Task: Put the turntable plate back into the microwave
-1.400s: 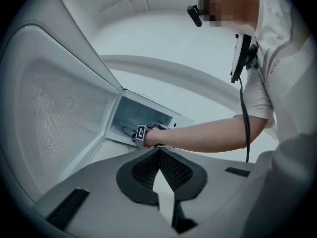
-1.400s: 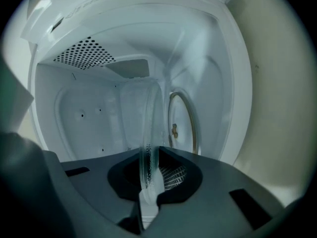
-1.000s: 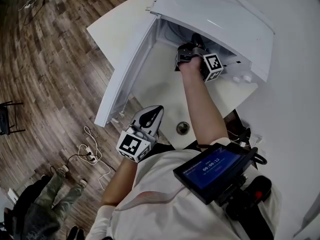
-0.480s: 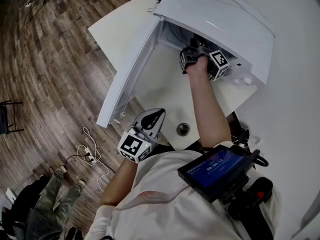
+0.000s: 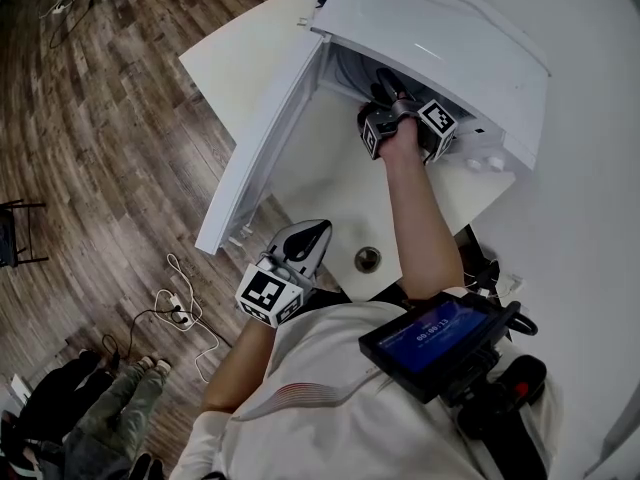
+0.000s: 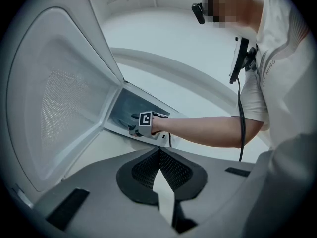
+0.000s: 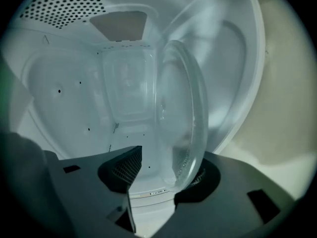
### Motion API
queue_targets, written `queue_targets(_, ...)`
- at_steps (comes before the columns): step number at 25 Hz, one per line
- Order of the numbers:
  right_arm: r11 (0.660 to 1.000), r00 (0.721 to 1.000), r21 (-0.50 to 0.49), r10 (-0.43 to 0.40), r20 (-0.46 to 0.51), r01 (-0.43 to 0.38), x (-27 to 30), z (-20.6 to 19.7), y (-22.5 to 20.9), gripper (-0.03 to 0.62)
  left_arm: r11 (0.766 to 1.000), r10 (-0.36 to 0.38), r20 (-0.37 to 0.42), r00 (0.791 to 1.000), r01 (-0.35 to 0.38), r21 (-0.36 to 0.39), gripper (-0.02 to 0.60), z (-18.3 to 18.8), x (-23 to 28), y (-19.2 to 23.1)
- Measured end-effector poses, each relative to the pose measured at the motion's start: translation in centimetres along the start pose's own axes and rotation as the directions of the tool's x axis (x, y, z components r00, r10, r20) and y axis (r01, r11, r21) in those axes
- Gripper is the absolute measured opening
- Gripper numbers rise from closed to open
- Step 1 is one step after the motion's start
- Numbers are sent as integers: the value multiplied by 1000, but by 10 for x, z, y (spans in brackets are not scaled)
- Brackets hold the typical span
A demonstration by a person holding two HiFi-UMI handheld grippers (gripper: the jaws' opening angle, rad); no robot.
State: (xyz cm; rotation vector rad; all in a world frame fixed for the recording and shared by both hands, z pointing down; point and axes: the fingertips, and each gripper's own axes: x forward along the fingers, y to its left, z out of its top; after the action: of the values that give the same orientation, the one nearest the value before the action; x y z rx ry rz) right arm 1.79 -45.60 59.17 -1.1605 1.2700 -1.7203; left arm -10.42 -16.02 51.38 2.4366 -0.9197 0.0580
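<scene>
Two grippers | right gripper (image 7: 171, 158): jaws just spread, turntable plate (image 7: 181, 103) rim loose between them in microwave (image 5: 440, 38) | left gripper (image 6: 158, 152): pressed together, empty | step: likely releasing | next: withdraw clear of rim

White tabletop (image 5: 335, 193) carries the microwave (image 5: 440, 38), which sits toward the back. Its door (image 5: 255, 158) is swung wide open over the top's left side. A small round metal fitting (image 5: 367, 259) sits in the top near the front edge. Below is a wood-plank floor (image 5: 100, 118). A white power strip (image 5: 183, 315) with loose cables (image 5: 150, 318) lies on it beside the table.
</scene>
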Motion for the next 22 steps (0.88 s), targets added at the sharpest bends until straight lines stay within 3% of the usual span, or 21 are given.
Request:
queue_targets(13,999,990,42,6,-144,1,-7,-23,-8,192,1000,-8,-7,1000,8,-9,11,-2,-1,-2)
queue_targets(22,999,988,52,-5,-156,13,-15,-27,-22,192,1000,-15,-13,1000,15,-14,11,-5,1,-6)
